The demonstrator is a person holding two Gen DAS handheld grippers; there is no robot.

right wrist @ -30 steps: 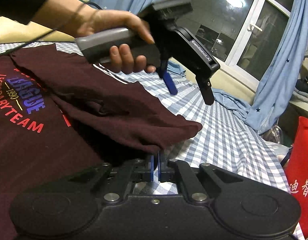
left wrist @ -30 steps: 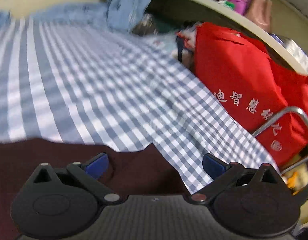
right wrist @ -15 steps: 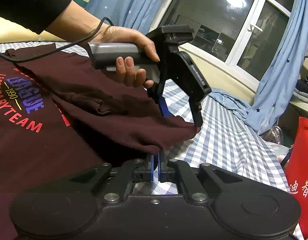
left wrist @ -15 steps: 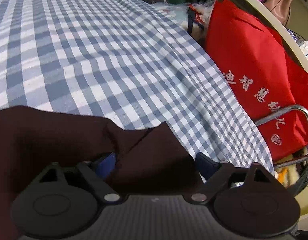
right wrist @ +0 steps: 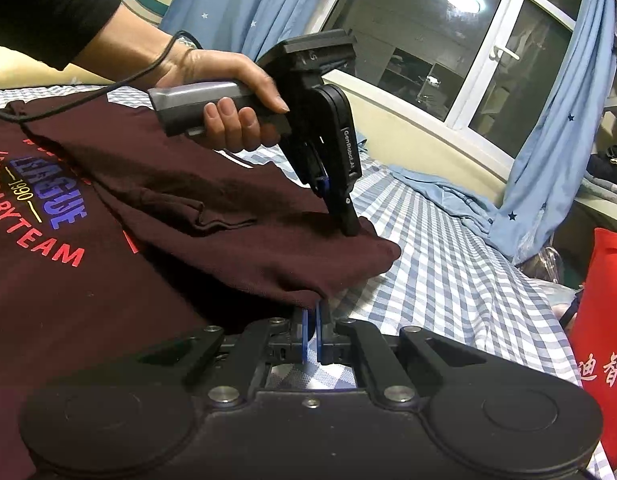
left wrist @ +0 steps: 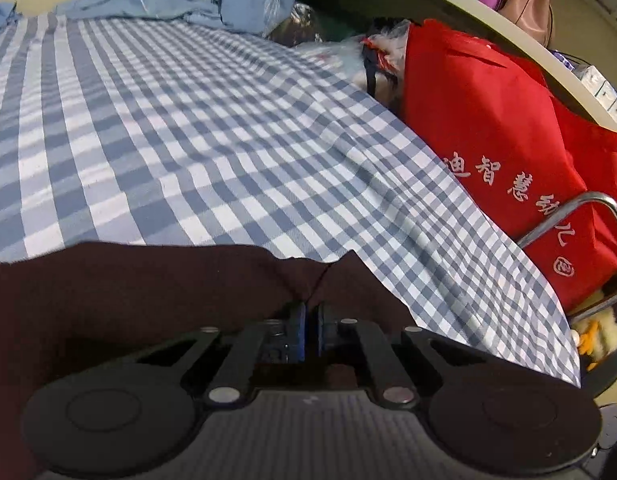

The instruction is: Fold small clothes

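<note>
A dark maroon T-shirt (right wrist: 88, 300) with red and blue lettering lies on the blue-checked bed sheet (right wrist: 448, 280), one side folded over onto its front. In the right wrist view my left gripper (right wrist: 350, 230), held in a hand, is shut on the folded flap's far edge. From the left wrist view, the left gripper (left wrist: 311, 312) has pinched a crease of the maroon T-shirt (left wrist: 148, 292) between its blue pads. My right gripper (right wrist: 312, 320) is shut on the near edge of the same flap.
A red fabric bag (left wrist: 508, 152) with white characters stands against the bed's right side, beside a chrome frame (left wrist: 580, 212). Blue starred curtains (right wrist: 548, 140) hang by the window, and a light blue cloth (left wrist: 148, 0) lies at the sheet's far end. A black cable (right wrist: 108, 84) runs across the shirt.
The left gripper came down onto the folded flap's edge and went from wide open to shut on the cloth. The right gripper kept still, gripping the near edge.
</note>
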